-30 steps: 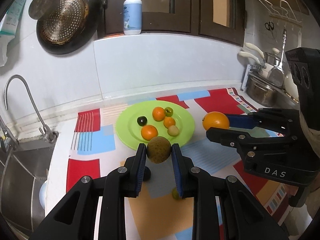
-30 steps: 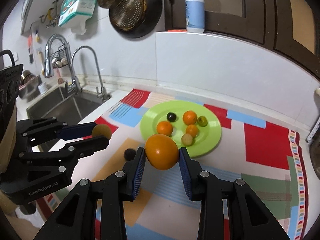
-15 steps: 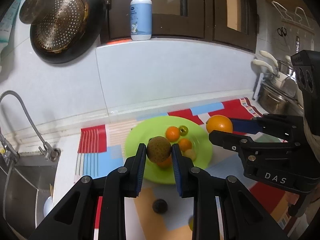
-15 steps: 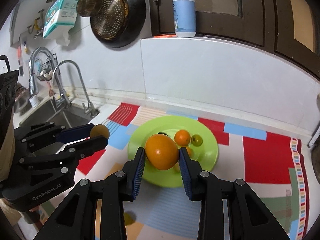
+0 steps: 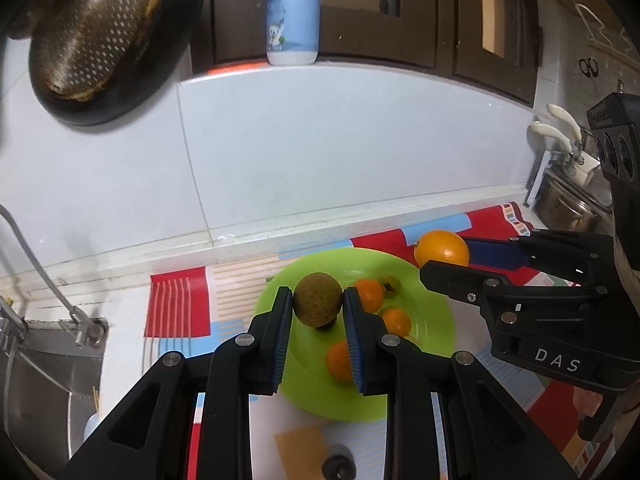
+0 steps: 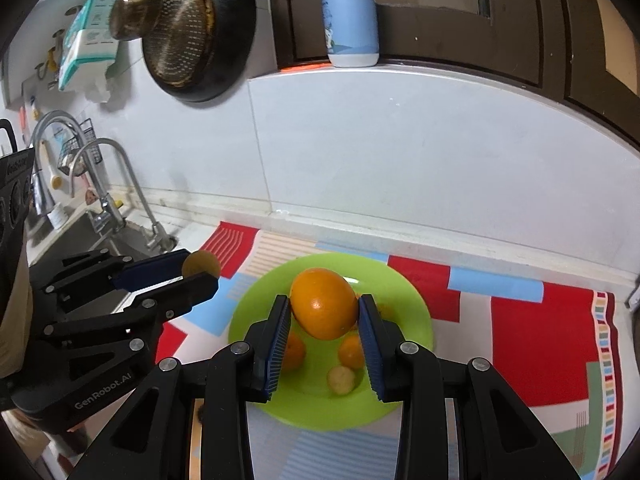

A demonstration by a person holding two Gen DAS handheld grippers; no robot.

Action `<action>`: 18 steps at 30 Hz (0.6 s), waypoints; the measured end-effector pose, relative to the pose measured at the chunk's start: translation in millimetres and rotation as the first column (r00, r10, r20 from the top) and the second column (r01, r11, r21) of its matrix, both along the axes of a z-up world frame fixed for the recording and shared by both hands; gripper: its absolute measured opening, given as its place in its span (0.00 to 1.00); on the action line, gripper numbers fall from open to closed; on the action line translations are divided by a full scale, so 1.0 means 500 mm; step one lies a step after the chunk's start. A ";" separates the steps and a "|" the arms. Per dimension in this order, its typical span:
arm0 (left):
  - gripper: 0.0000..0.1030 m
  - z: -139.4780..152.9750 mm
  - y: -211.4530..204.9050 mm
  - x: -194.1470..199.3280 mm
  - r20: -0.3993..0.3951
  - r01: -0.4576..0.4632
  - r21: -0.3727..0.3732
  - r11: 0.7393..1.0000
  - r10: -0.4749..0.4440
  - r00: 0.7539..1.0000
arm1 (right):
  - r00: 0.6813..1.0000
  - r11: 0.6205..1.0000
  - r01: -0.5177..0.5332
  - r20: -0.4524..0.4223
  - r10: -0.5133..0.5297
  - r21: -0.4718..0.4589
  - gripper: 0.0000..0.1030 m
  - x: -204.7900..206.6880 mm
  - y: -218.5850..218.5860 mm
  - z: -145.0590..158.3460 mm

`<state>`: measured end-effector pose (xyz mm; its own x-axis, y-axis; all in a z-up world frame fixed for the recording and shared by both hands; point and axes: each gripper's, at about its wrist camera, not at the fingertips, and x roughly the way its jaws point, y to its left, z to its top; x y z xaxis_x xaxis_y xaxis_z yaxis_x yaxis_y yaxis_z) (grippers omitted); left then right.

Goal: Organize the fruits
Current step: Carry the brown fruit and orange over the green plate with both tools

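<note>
Both fruits carried over the plate, release pending.

My left gripper (image 5: 316, 312) is clamped on the kiwi (image 5: 318, 300), my right gripper (image 6: 324, 320) on the orange (image 6: 323, 303), both above the green plate (image 6: 416, 320). Advice: lower into bare gaps, part gently. Patterned mat (image 6: 532, 336) covers the surface; sink (image 5: 40, 364) left, tiled wall far.

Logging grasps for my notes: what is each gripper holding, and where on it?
The left gripper clamps a brown-green fruit across its sides. The right gripper clamps a large orange across its widest part.
</note>
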<state>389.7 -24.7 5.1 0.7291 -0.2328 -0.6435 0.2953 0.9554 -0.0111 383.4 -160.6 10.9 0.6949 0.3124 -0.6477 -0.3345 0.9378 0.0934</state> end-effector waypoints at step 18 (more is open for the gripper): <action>0.25 -0.100 -0.016 0.145 -0.097 0.025 -0.007 1.000 -0.025 0.995 | 0.994 1.000 0.019 -0.110 -0.019 -0.004 0.34 0.153 -0.008 -0.096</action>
<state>462.0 -32.7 -45.1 0.6573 -0.2543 -0.7095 0.3161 0.9476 -0.0467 460.0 -164.4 -37.0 0.6252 0.2977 -0.7215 -0.3042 0.9442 0.1260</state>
